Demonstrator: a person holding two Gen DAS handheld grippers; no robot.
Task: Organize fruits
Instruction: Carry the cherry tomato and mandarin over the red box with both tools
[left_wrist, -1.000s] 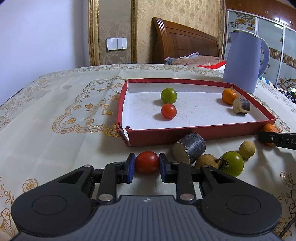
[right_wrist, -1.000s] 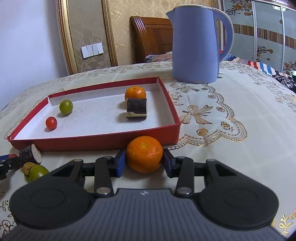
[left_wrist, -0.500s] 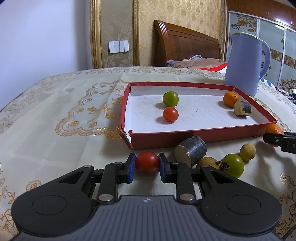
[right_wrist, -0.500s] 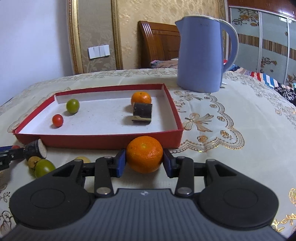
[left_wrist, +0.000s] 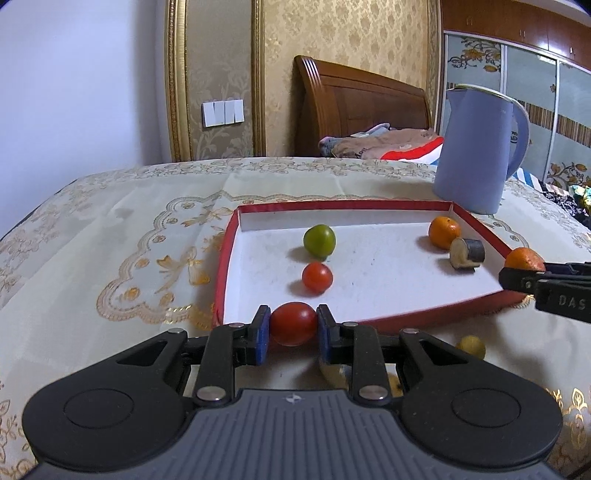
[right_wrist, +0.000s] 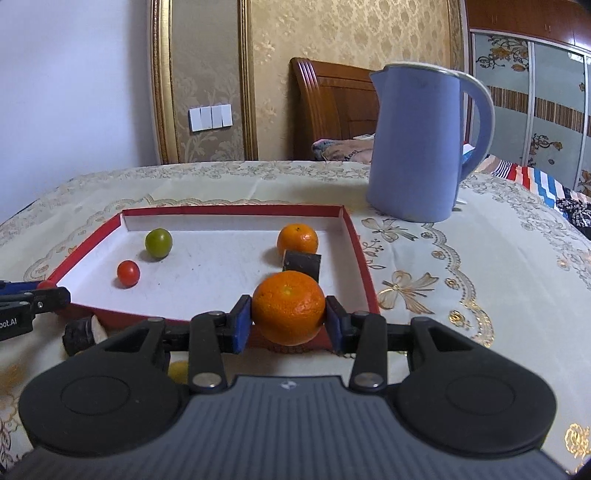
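My left gripper (left_wrist: 292, 329) is shut on a red tomato (left_wrist: 293, 323) and holds it above the near rim of the red tray (left_wrist: 221, 273). My right gripper (right_wrist: 288, 319) is shut on an orange (right_wrist: 288, 307) above the tray's near right corner (right_wrist: 360, 258). In the tray lie a green tomato (left_wrist: 319, 240), a small red tomato (left_wrist: 317, 277), an orange (left_wrist: 444, 232) and a dark cylinder piece (left_wrist: 467, 252). The same items show in the right wrist view: green tomato (right_wrist: 158, 242), red tomato (right_wrist: 128, 273), orange (right_wrist: 297, 239), dark piece (right_wrist: 302, 263).
A blue kettle (left_wrist: 478, 147) stands behind the tray's far right corner, also in the right wrist view (right_wrist: 421, 142). On the cloth in front of the tray lie a small yellow fruit (left_wrist: 470, 346) and a dark cylinder (right_wrist: 79, 332). A bed headboard is beyond the table.
Both grippers rose from the cloth with their fruit and moved forward to the tray's near rim. The loose fruits on the cloth dropped below the left gripper's body.
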